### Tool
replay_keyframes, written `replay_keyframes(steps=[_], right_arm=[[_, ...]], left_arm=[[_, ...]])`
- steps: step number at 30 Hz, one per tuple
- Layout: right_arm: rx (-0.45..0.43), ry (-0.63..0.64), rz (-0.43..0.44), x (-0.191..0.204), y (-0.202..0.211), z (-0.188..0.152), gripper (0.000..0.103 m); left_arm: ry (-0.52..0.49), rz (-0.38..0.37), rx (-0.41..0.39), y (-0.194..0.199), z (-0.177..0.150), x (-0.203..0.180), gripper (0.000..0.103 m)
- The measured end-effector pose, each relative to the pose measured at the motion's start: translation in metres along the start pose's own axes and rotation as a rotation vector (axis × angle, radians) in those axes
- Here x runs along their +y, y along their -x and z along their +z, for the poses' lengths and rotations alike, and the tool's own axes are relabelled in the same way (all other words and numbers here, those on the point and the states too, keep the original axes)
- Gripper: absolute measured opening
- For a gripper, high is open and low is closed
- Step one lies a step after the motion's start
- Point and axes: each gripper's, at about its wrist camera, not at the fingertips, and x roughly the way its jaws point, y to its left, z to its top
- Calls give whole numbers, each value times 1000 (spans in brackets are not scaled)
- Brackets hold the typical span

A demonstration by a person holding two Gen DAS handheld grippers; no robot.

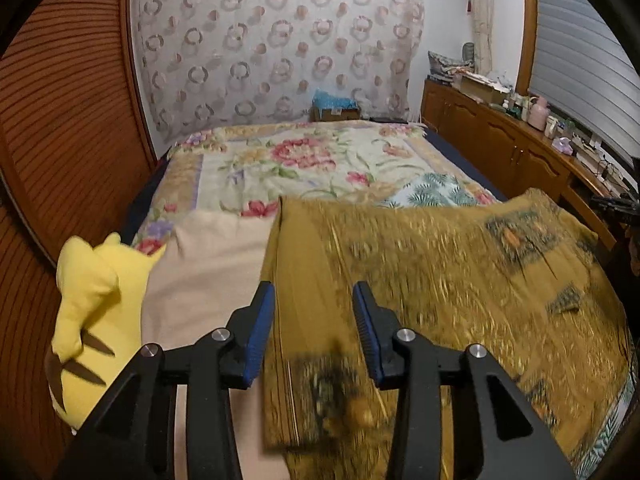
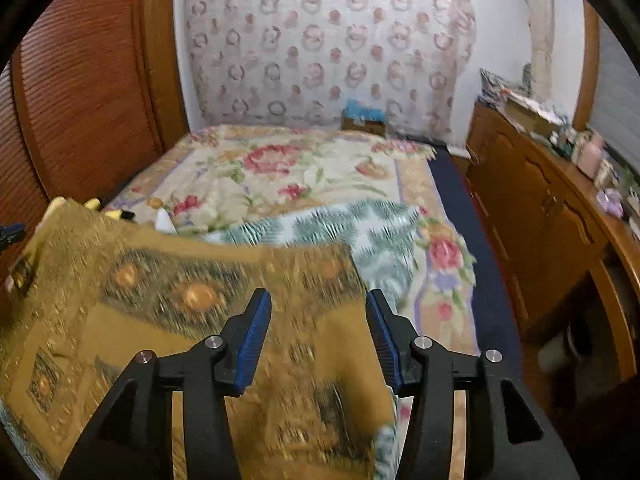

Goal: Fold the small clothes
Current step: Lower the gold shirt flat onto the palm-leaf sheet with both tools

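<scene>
A mustard-gold patterned garment [image 1: 440, 280] lies spread on the bed, blurred by motion; it also shows in the right wrist view [image 2: 180, 320]. My left gripper [image 1: 314, 296] is open, its blue-padded fingers apart over the garment's near left edge. My right gripper [image 2: 318, 304] is open over the garment's near right corner. Neither holds cloth. A white cloth with a green leaf print [image 2: 352, 228] lies under and beyond the garment, also in the left wrist view [image 1: 432, 192].
The bed has a floral blanket [image 1: 304, 160]. A yellow plush toy [image 1: 88, 312] and a beige cloth [image 1: 208, 272] lie at the left. A wooden cabinet [image 2: 540, 208] with clutter runs along the right. Slatted wooden doors [image 1: 60, 140] stand left. A cardboard box [image 1: 336, 110] sits at the bed's far end.
</scene>
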Motion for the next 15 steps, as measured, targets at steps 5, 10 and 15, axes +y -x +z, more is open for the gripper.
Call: replay_keyframes(steps=[5, 10, 15], right_arm=[[62, -42, -4, -9, 2, -19, 51], [103, -35, -33, -9, -6, -12, 51], [145, 0, -64, -2, -22, -8, 51]], left_arm=[[17, -5, 15, 7, -22, 0, 41], [24, -5, 33, 5, -38, -2, 41], [15, 4, 59, 1, -44, -6, 41]])
